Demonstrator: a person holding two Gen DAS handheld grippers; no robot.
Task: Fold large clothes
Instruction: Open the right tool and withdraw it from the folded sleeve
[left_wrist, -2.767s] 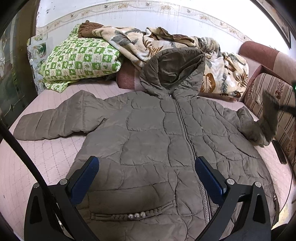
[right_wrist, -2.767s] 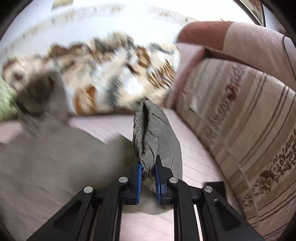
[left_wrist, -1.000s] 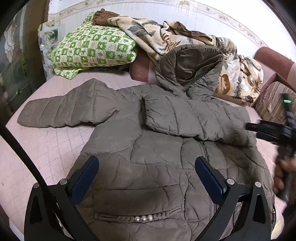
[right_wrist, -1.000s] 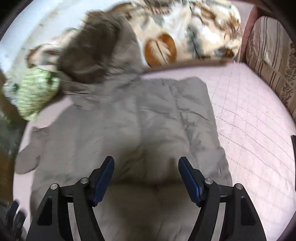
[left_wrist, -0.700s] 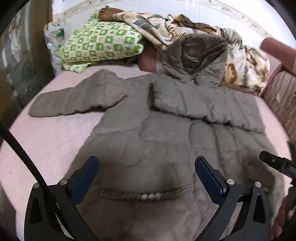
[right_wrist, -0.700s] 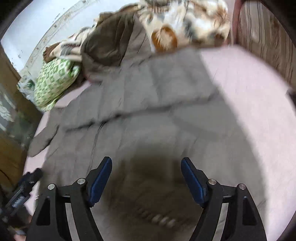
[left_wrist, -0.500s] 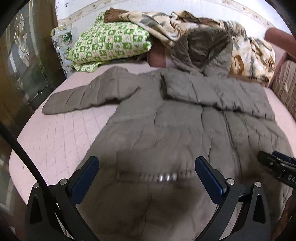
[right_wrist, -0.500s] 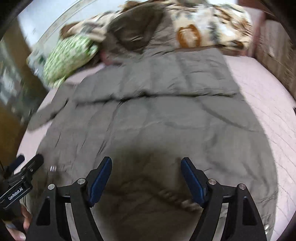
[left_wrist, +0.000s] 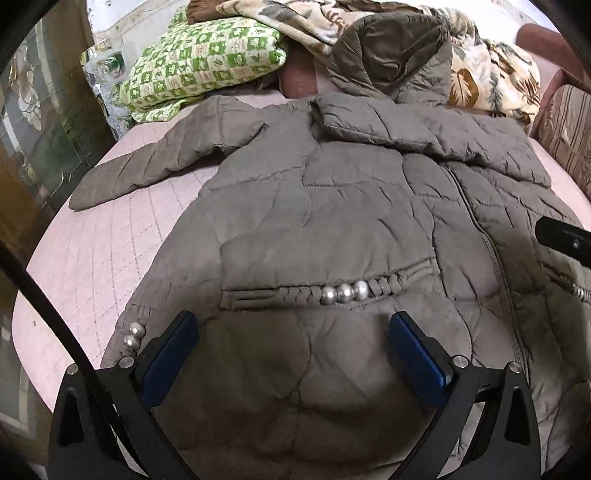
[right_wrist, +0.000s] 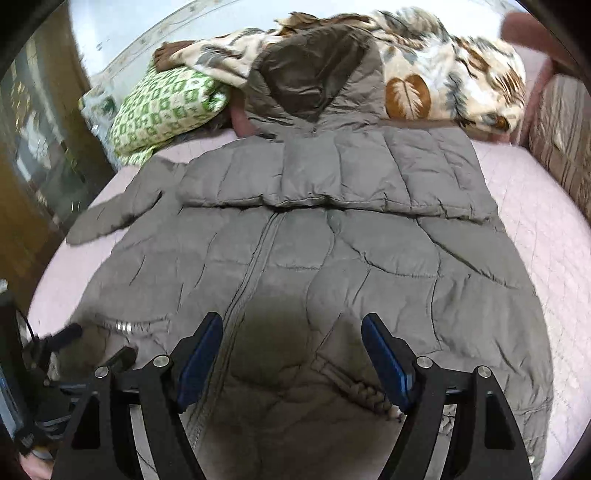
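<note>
A grey-brown quilted hooded jacket (left_wrist: 332, 206) lies front-up on a pink bed (left_wrist: 92, 258). Its right sleeve (left_wrist: 424, 129) is folded across the chest; its left sleeve (left_wrist: 147, 166) lies stretched out to the left. My left gripper (left_wrist: 291, 339) is open and empty, low over the hem by the pearl-trimmed pocket (left_wrist: 343, 293). My right gripper (right_wrist: 291, 347) is open and empty over the jacket's (right_wrist: 351, 240) lower front, right of the zipper (right_wrist: 251, 273). The folded sleeve (right_wrist: 332, 177) shows there too.
A green checked pillow (left_wrist: 207, 62) and a leaf-print blanket (left_wrist: 491, 74) are piled at the head of the bed, under the hood (left_wrist: 391, 48). A striped sofa arm (left_wrist: 565, 122) borders the right side. A dark glass cabinet (left_wrist: 37, 122) stands at left.
The right gripper folded the right sleeve across the chest and let it go. Both grippers then drew back toward the jacket's hem and dropped lower over it.
</note>
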